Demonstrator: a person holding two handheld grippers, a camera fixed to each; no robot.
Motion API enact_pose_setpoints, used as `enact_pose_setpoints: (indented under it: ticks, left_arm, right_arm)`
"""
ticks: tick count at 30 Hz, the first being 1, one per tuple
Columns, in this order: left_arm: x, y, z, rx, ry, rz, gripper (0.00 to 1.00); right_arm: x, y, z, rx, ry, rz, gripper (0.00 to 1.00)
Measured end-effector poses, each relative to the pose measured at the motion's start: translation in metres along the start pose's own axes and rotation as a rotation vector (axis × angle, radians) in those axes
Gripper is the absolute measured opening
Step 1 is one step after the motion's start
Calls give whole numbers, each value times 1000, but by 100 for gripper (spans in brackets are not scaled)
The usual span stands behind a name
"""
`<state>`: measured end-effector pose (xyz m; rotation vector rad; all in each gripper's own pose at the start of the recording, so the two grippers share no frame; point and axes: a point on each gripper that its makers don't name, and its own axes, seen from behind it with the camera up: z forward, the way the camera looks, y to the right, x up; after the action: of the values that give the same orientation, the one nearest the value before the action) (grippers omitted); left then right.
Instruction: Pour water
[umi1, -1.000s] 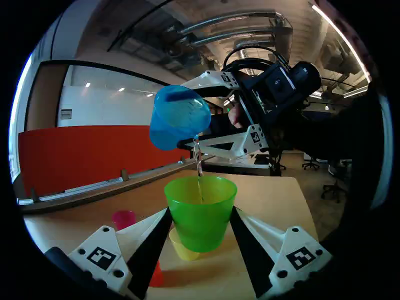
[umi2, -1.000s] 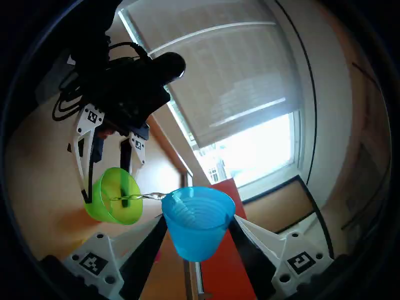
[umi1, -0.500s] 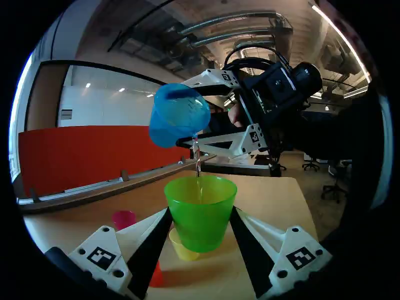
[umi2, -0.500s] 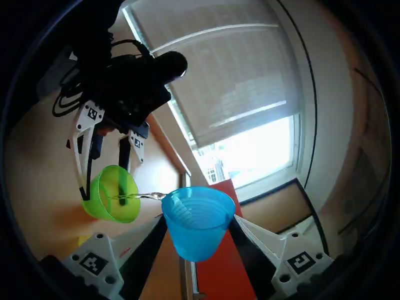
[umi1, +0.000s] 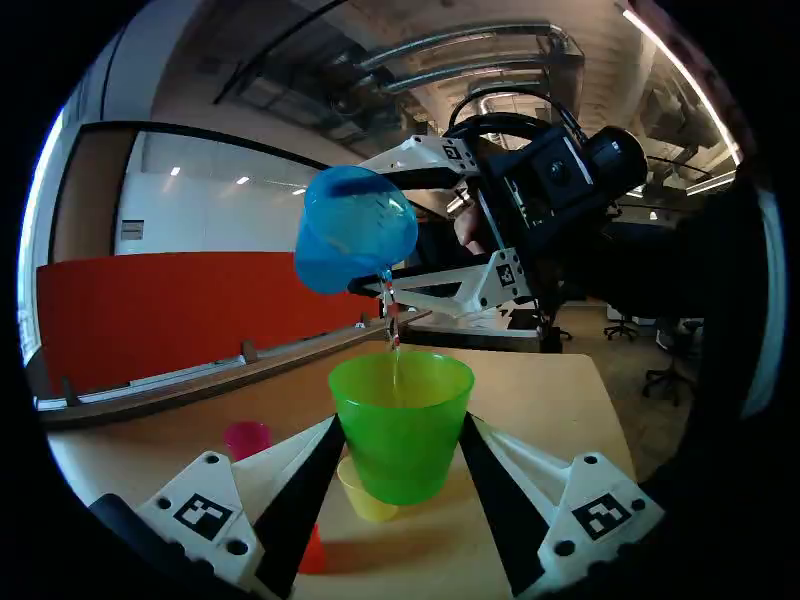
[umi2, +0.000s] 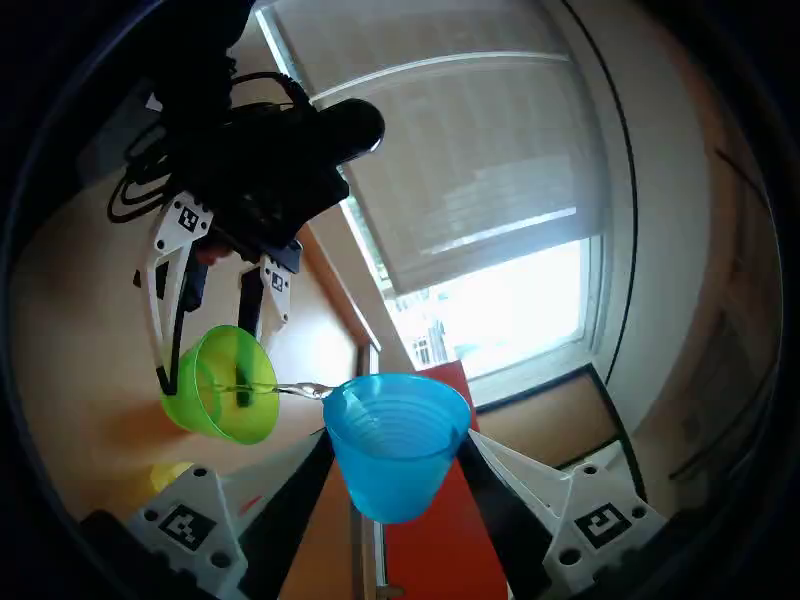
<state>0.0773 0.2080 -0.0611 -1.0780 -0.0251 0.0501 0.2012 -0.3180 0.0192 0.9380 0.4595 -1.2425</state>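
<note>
Water (umi1: 392, 325) streaming into the green cup (umi1: 402, 450)

Right gripper (umi2: 398, 440) pinches the tilted blue cup (umi2: 395, 475) just above the left gripper (umi1: 400, 425), which clamps the green cup upright between its fingers. Judged best: hold the tilt steady, lip over the mouth's middle, tipping further only gradually.

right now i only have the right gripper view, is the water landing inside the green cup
Observer: Yes. In the left gripper view the stream drops from the blue cup into the green cup, near the middle of its mouth.
Operator: anything else on the table
Observer: A pink cup stands on the table, left of the green cup in that view, apart from it.
Operator: green cup level?
Observer: It looks upright, with the left gripper pressing both its sides.
</note>
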Motion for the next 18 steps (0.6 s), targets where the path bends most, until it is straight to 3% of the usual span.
enact_pose_setpoints:
  ticks: [18]
  left_arm:
    - [-3,1,1,0,-5,1,80]
  right_arm:
    - [-3,8,-1,-25,-7,-39,88]
